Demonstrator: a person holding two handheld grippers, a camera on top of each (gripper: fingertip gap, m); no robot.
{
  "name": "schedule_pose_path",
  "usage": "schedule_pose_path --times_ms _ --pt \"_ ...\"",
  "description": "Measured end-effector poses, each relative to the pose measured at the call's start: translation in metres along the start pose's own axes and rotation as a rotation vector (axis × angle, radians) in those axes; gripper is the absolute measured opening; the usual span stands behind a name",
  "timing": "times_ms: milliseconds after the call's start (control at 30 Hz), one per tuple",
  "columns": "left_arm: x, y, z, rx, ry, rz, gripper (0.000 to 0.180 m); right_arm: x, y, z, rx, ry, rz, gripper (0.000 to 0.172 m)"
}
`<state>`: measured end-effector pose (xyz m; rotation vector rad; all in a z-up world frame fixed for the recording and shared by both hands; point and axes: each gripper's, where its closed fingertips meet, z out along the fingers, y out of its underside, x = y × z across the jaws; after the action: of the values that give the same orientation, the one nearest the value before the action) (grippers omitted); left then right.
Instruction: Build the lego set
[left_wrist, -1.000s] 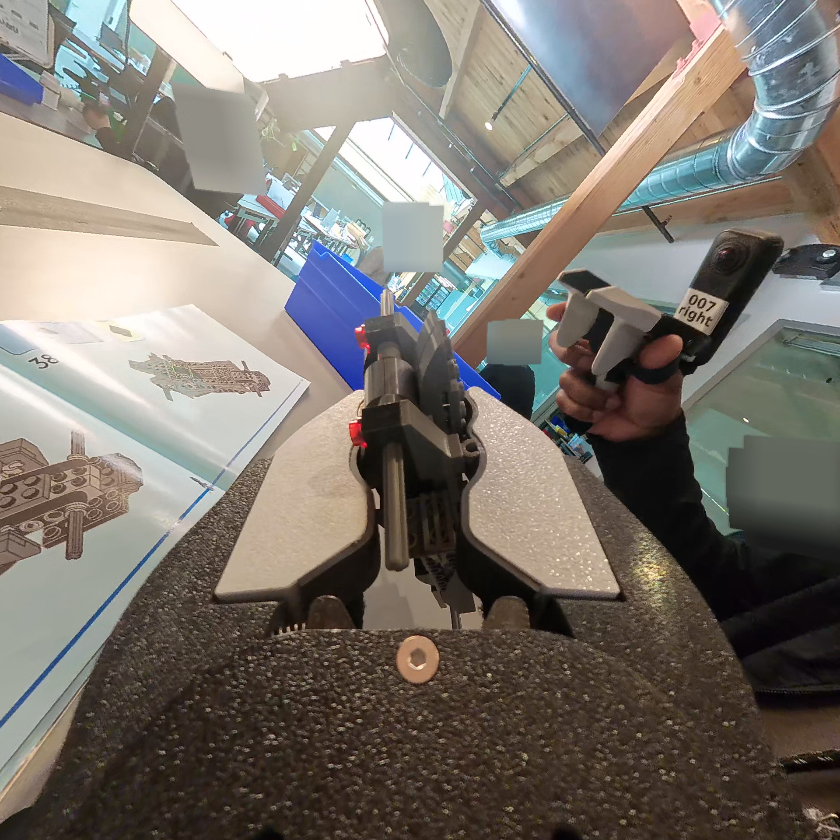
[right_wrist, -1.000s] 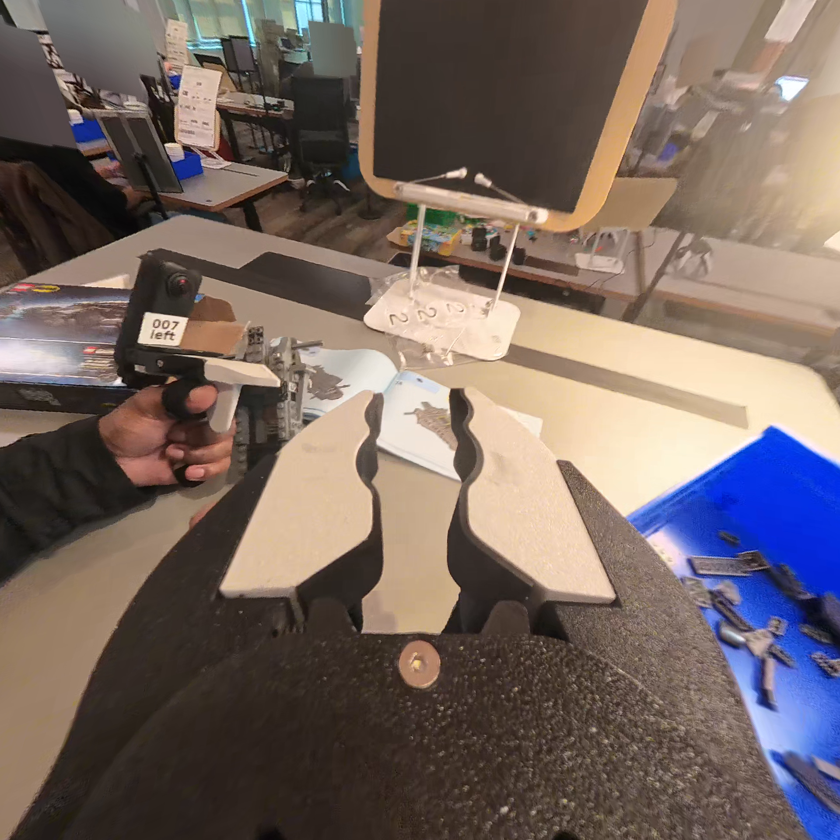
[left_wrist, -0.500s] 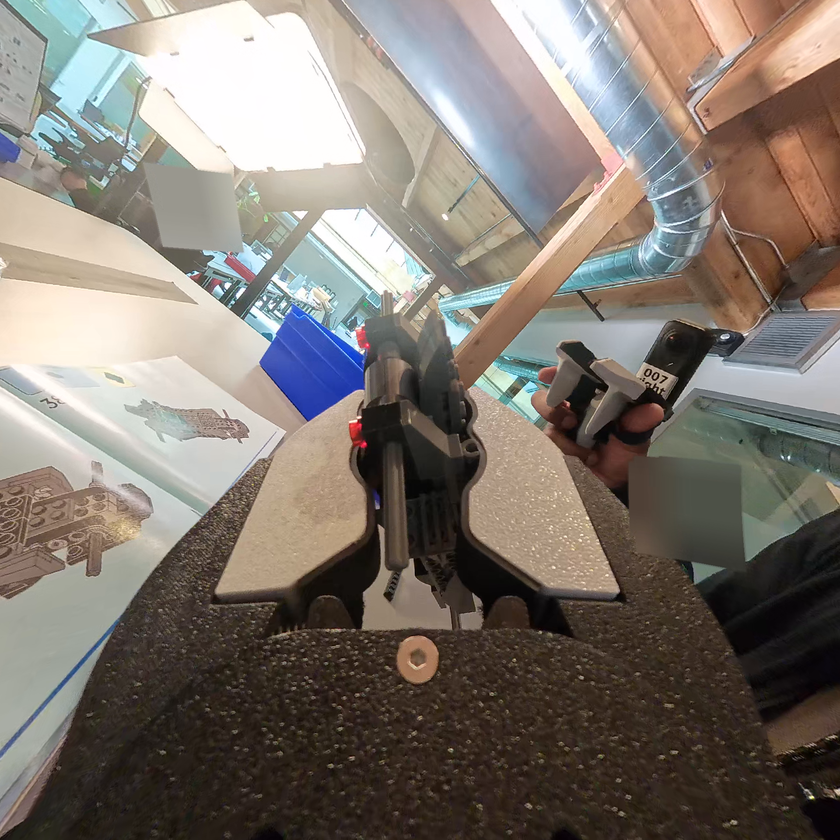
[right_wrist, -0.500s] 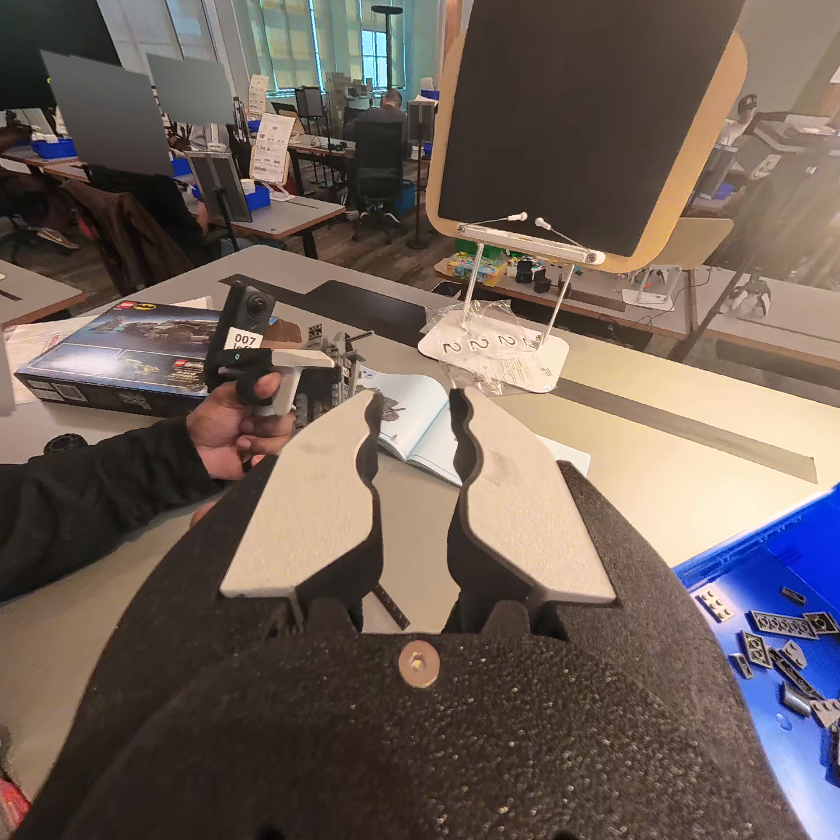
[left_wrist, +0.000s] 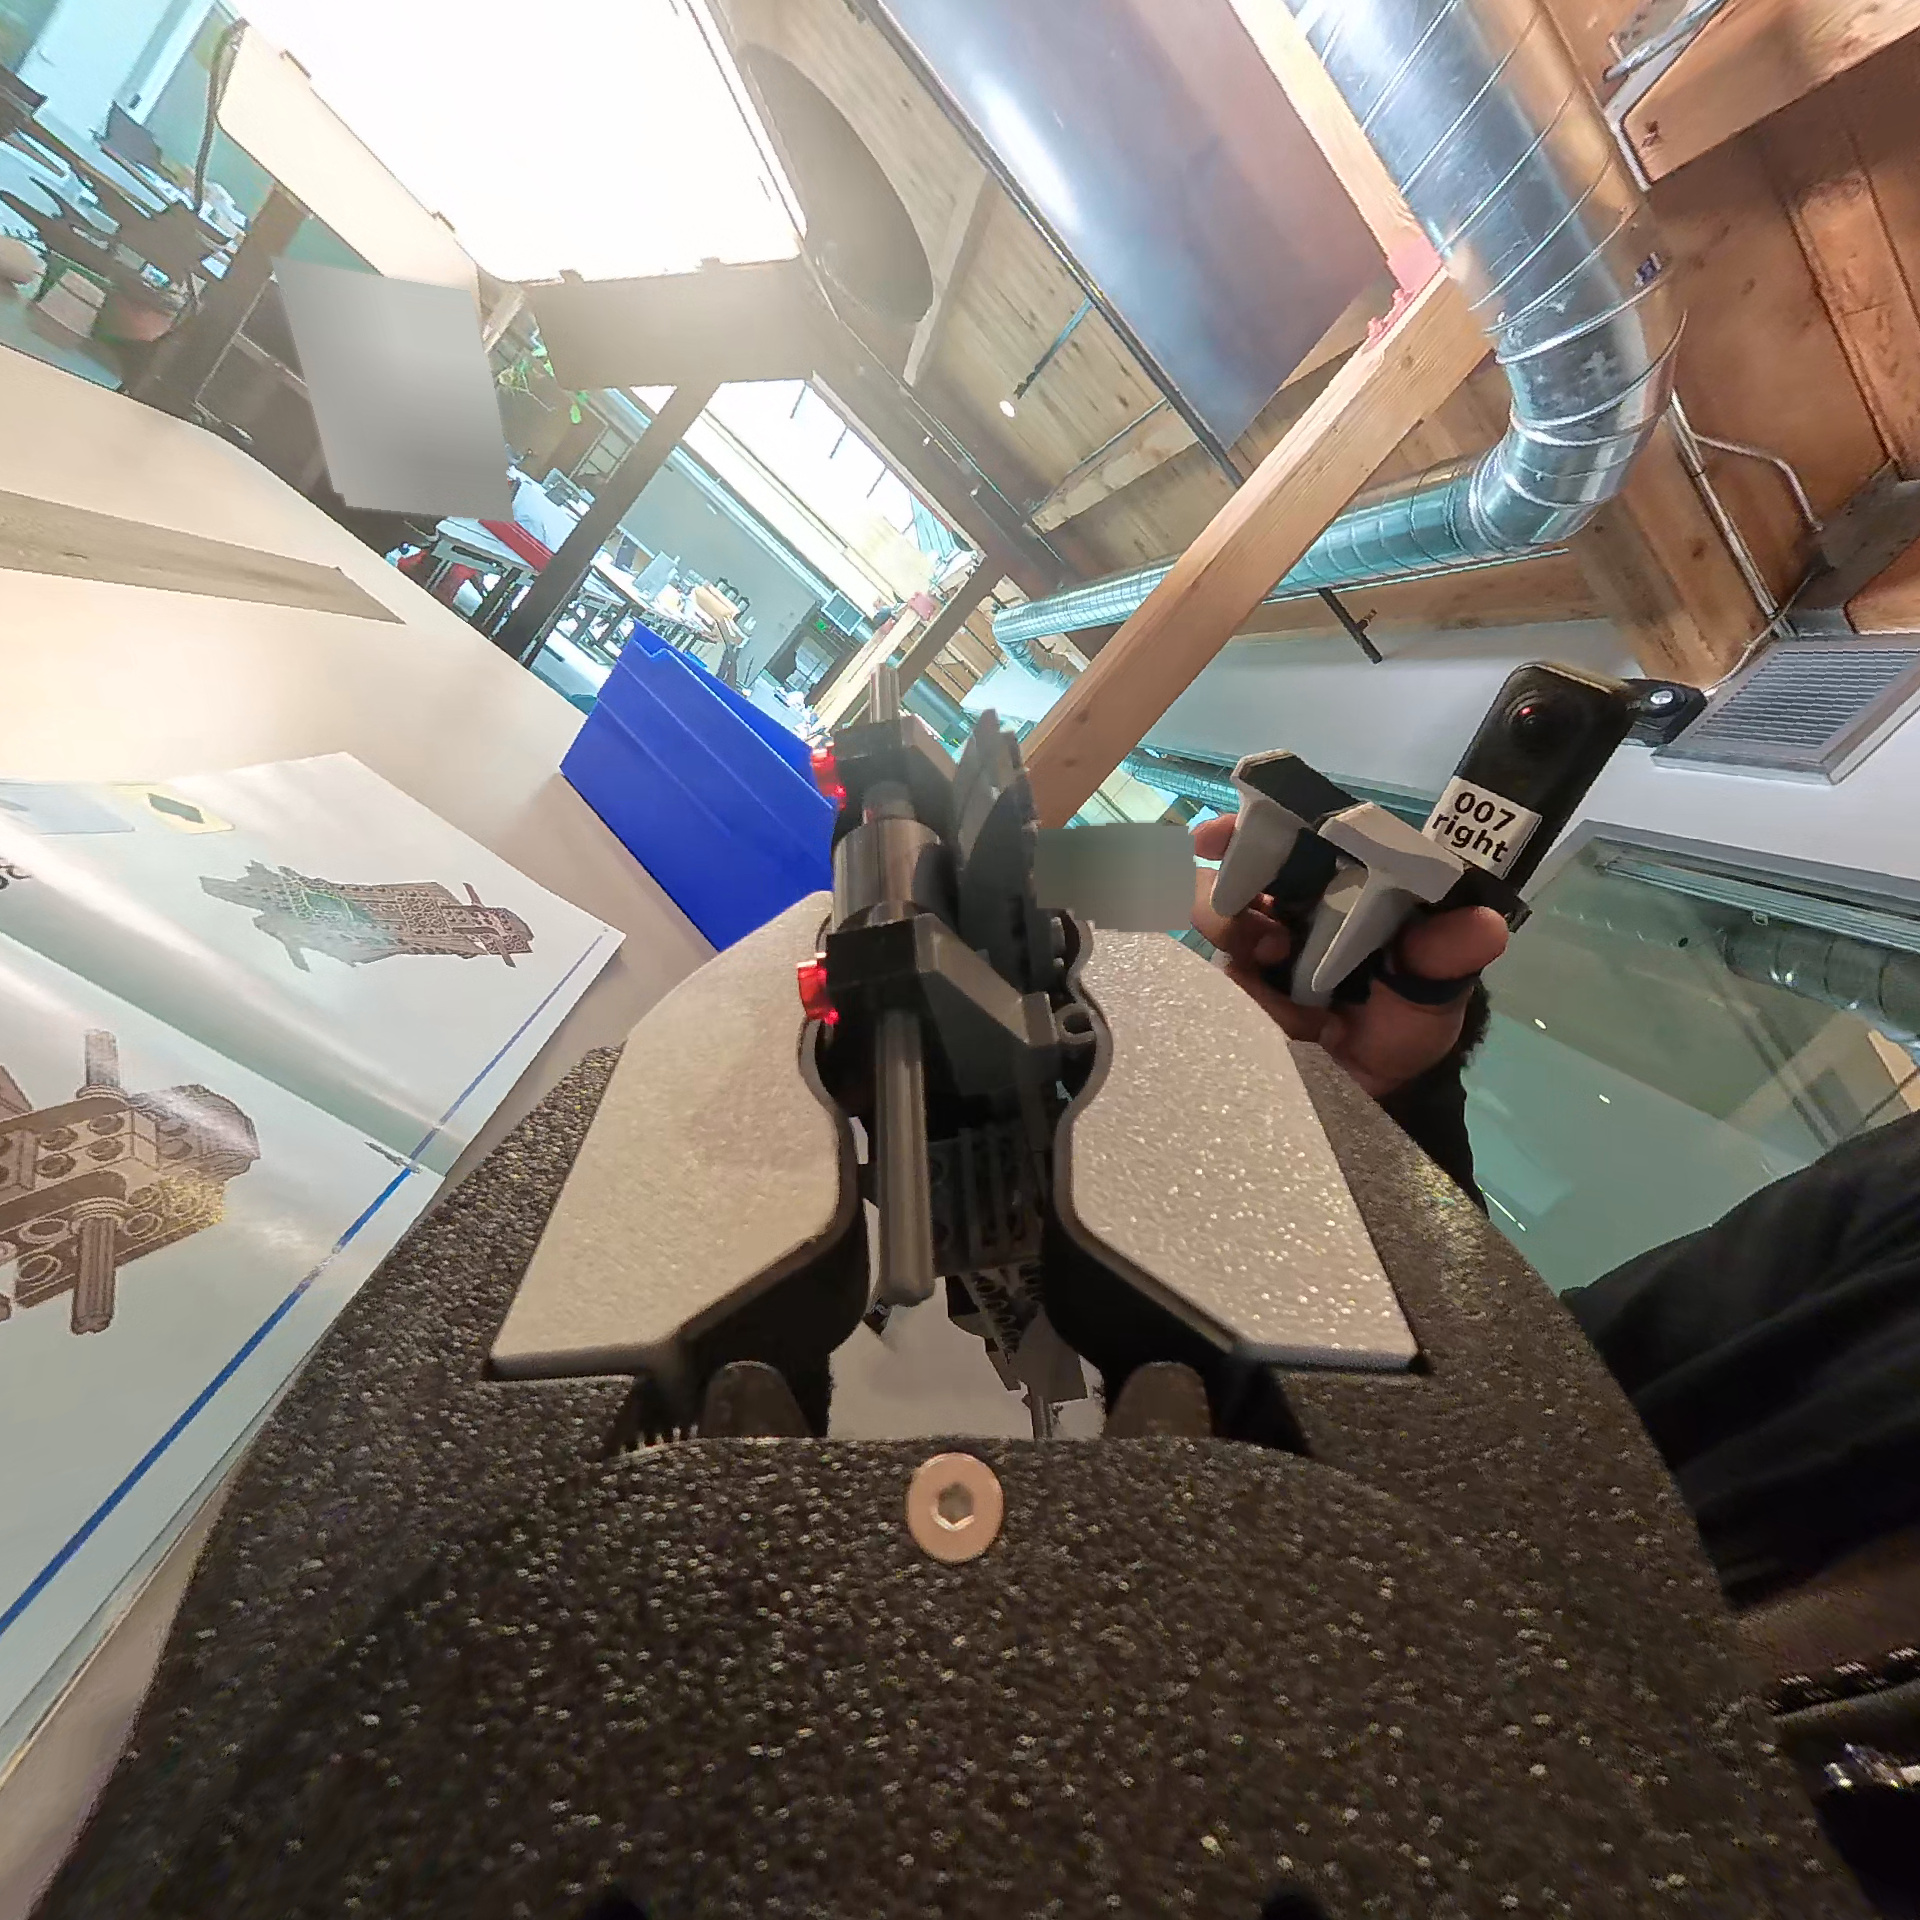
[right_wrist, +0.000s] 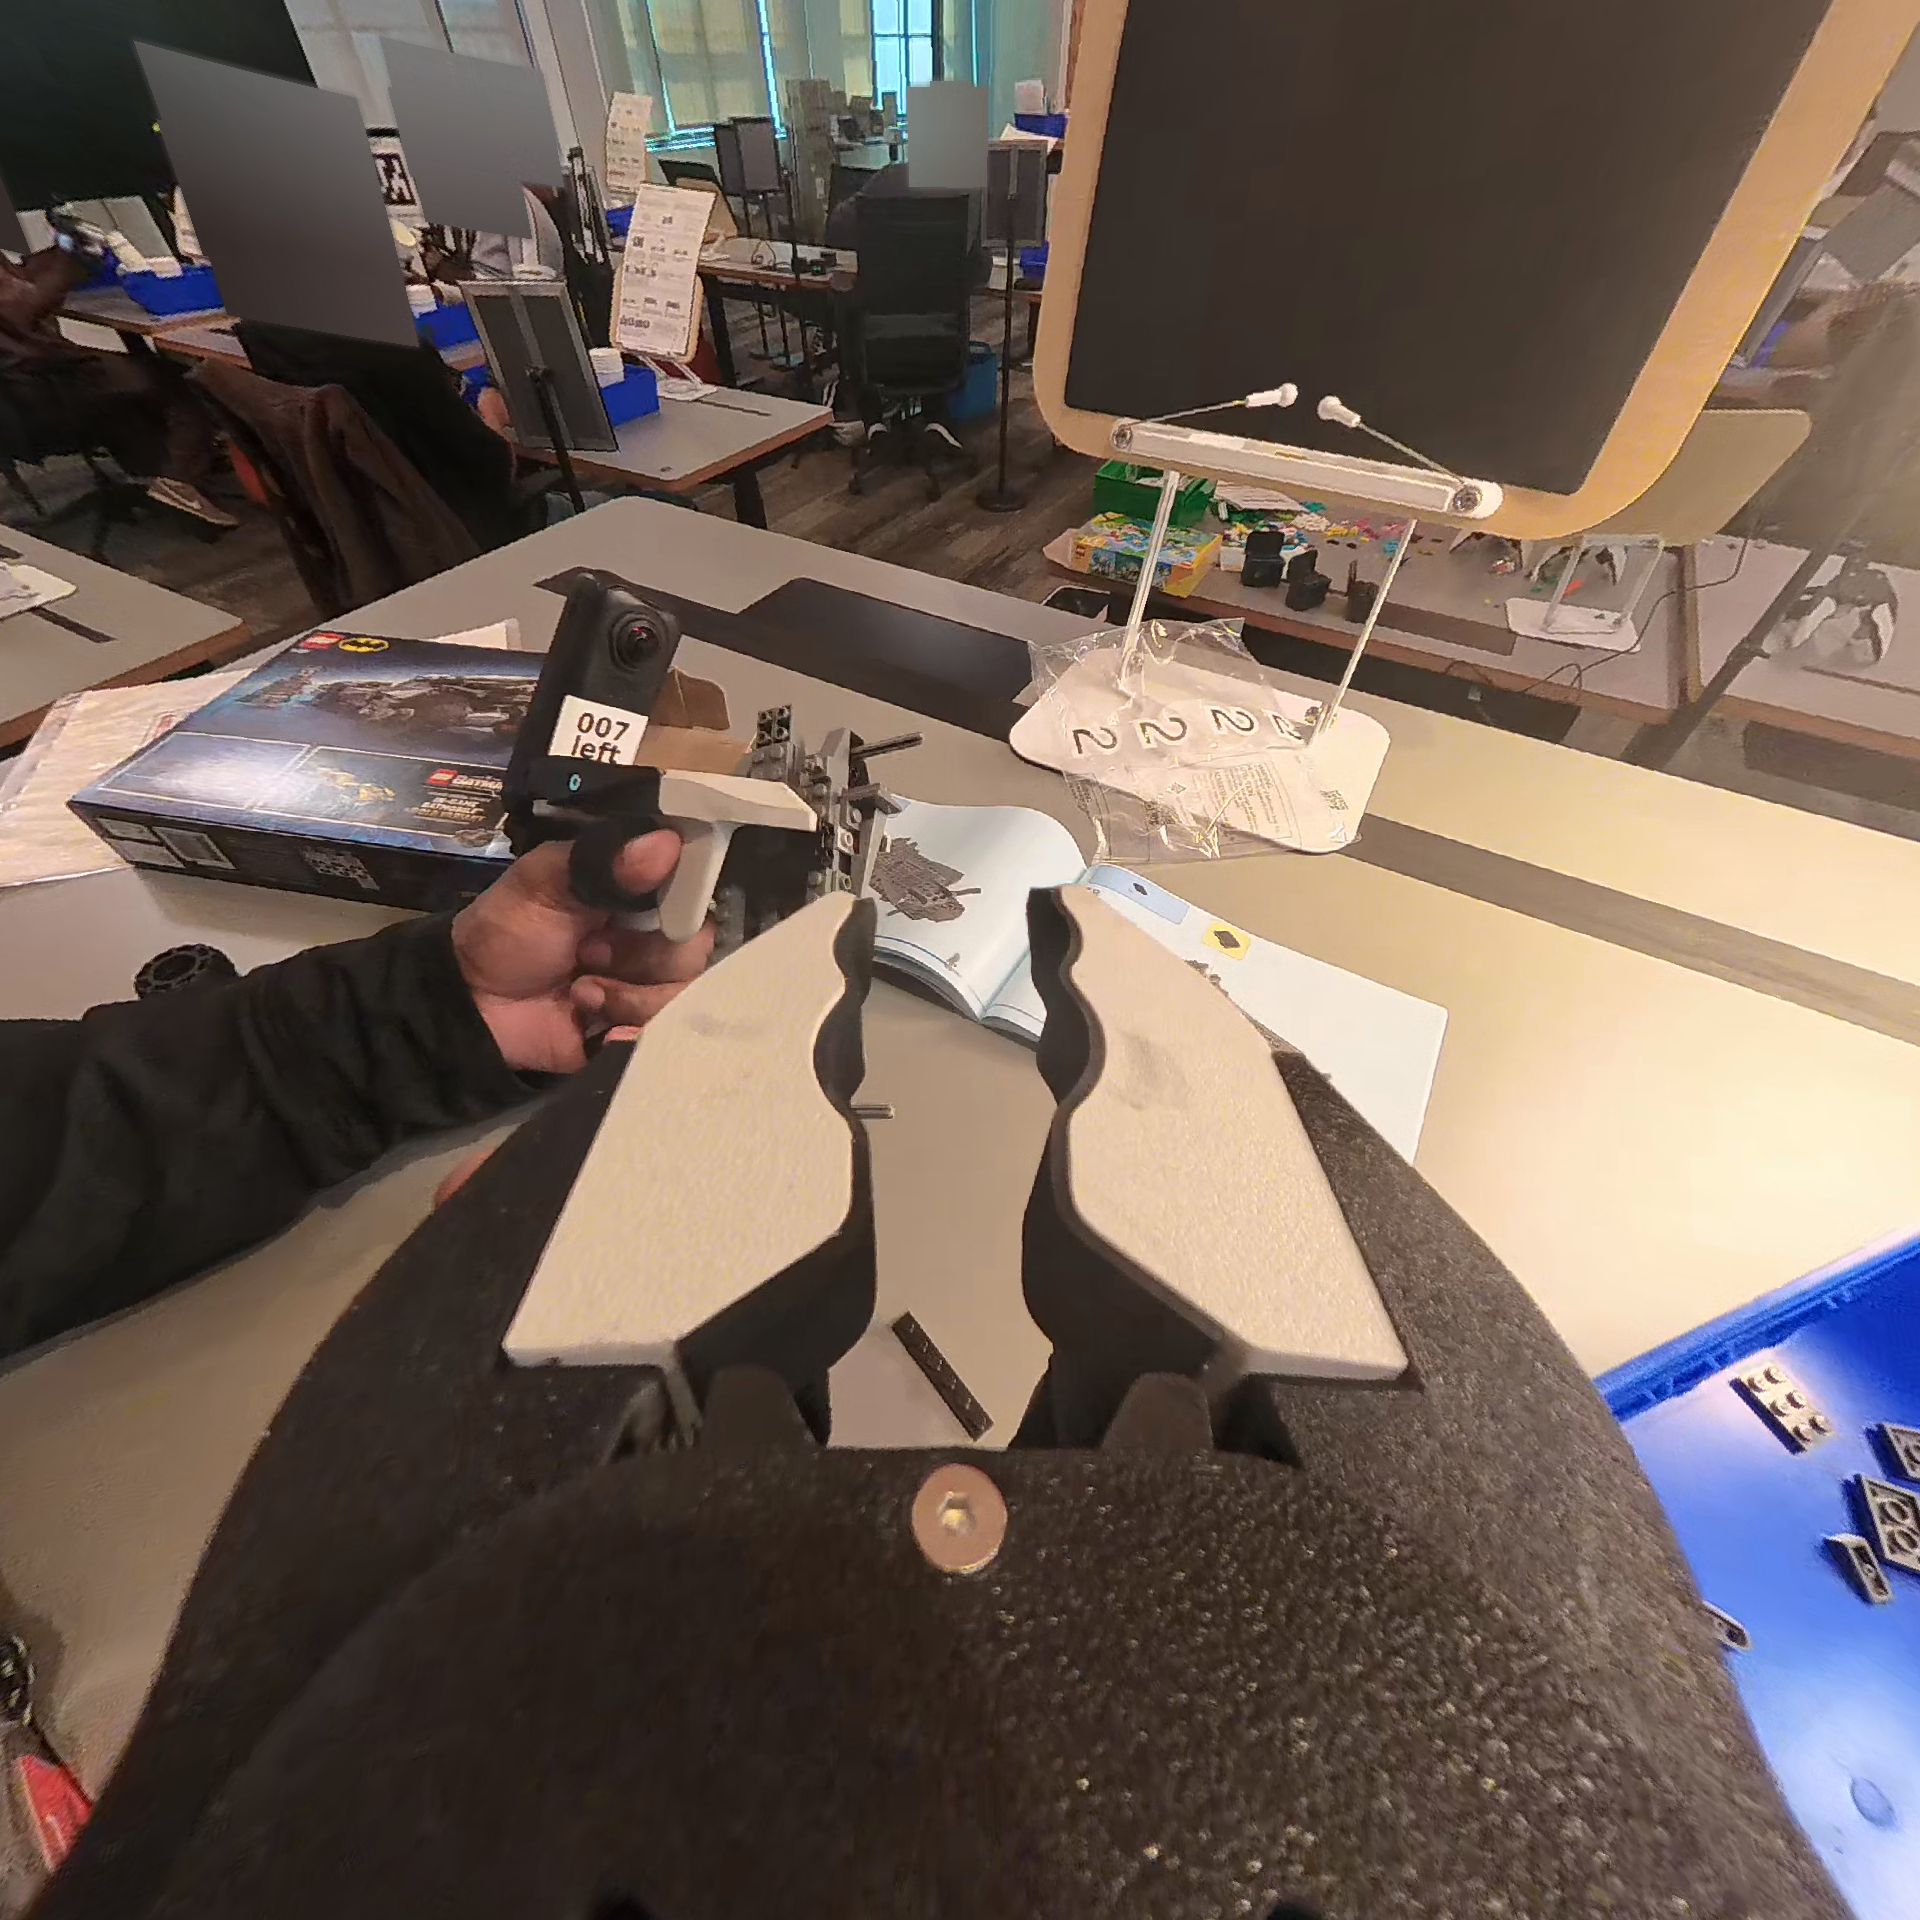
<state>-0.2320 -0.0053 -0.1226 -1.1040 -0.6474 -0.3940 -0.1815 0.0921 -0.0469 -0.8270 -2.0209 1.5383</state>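
My left gripper is shut on a dark grey brick assembly with grey axles and small red studs, and holds it up off the table. It also shows in the right wrist view, with the assembly clamped between its pads. My right gripper is open with nothing between its pads, hovering above the table. It shows at the right of the left wrist view, held in a hand. An open instruction booklet lies on the table just beyond the right fingertips.
A blue bin with several small grey bricks sits at the right. A thin black strip lies on the table under the right gripper. A dark set box lies at the left. A dark board on a white stand with clear bags stands behind. Spacing between my two grippers at the tips: around 15 cm.
The left gripper has tilted a little while still holding the assembly. The right gripper has drawn back and risen, so more of the table and room shows. Neither grasp has changed.
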Motion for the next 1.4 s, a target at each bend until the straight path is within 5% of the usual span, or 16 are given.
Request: schedule_pose_path --times_ms 600,800,1000,1400 --pt "0.038 0.038 0.016 -0.247 0.107 0.307 0.037 -0.045 0.072 0.053 -0.204 -0.251 0.000 0.037" --pt "0.029 0.039 0.018 -0.271 0.028 0.364 0.037 -0.040 0.058 0.050 -0.158 -0.200 -0.053 0.035" --pt "0.025 0.050 0.023 -0.345 -0.014 0.417 0.037 -0.048 0.034 0.053 -0.102 -0.173 -0.311 0.032" --pt "0.036 0.062 0.024 -0.428 0.042 0.419 0.037 -0.059 0.037 0.077 -0.325 -0.413 -0.602 0.028"
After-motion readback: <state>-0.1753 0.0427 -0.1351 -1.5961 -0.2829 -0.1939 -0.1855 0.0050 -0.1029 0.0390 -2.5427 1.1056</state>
